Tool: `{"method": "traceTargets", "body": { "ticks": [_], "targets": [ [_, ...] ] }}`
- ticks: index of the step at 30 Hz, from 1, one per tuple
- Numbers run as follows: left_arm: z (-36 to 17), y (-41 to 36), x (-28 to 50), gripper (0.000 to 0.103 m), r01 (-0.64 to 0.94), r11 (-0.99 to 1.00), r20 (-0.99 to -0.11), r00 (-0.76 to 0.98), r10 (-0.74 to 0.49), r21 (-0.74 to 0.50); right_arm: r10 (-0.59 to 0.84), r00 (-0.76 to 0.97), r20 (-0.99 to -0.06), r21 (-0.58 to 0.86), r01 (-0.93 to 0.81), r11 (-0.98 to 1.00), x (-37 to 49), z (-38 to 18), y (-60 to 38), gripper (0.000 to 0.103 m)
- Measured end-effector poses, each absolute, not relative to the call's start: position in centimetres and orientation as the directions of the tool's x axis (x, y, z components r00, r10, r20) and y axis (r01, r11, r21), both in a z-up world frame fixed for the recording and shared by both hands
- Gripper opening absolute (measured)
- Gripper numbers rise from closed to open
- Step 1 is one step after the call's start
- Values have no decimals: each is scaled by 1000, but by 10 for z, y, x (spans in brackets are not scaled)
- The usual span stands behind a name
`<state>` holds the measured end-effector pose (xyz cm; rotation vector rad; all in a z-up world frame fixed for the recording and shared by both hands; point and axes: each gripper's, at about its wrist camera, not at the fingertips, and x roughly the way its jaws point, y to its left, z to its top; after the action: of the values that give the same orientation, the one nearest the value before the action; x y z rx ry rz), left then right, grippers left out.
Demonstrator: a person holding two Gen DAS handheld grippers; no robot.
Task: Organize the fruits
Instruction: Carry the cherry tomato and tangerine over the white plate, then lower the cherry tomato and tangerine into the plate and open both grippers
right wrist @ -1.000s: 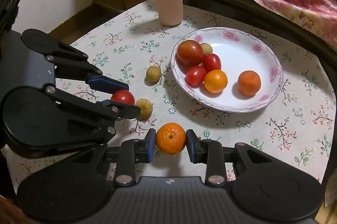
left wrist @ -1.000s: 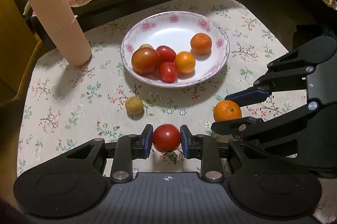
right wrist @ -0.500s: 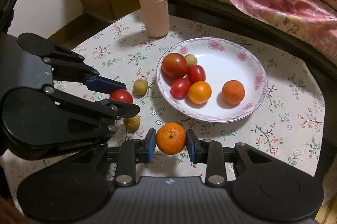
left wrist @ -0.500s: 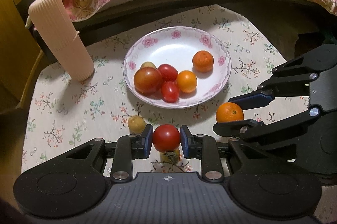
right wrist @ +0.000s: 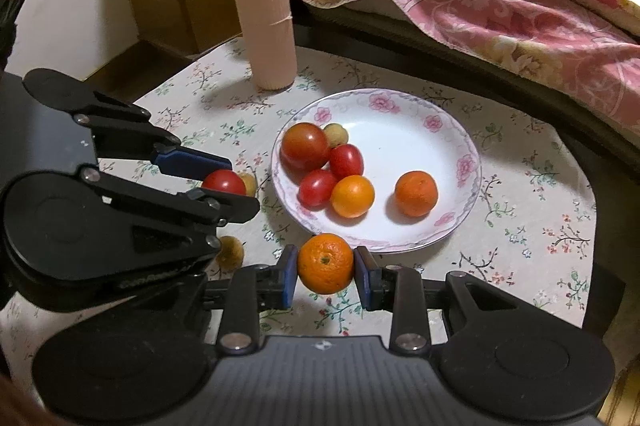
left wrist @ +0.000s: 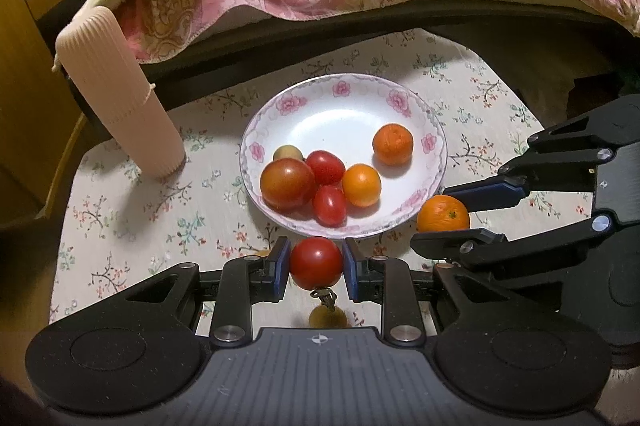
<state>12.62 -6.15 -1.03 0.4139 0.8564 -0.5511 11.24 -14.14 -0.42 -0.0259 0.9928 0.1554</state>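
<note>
Carrying phase: left gripper [left wrist: 316,262] clamping red tomato [left wrist: 316,262], right gripper [right wrist: 325,263] clamping mandarin [right wrist: 325,263], both hovering just short of floral plate [left wrist: 434,133] rim. Next, probably: advancing over bare plate area, lowering, releasing without disturbing fruit already there.

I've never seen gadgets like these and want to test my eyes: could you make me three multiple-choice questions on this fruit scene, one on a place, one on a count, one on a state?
1. Where does the ribbed pink cylinder stand?
A. on the plate
B. on the tablecloth beyond the plate
C. in a gripper

2. How many fruits lie in the plate?
A. three
B. six
C. nine

3. What is the left gripper doing?
A. clamping a red tomato
B. standing open, holding nothing
C. clamping an orange

Answers: 1 B, it stands upright on the floral cloth; 2 B, six fruits are countable there; 3 A, both pads press the tomato.
</note>
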Motion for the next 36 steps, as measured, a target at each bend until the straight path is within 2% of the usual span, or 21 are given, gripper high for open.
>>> {"method": "traceTargets", "body": {
  "ticks": [19, 36],
  "targets": [
    [5, -75, 153, 33, 576, 808, -757, 583, -296, 128, 48, 584, -810, 17, -58, 998, 138, 5, -158, 32],
    [-11, -91, 195, 33, 560, 825, -768, 561, -308, 78, 21, 591, -806, 22, -6, 1000, 178, -9, -182, 32]
  ]
}}
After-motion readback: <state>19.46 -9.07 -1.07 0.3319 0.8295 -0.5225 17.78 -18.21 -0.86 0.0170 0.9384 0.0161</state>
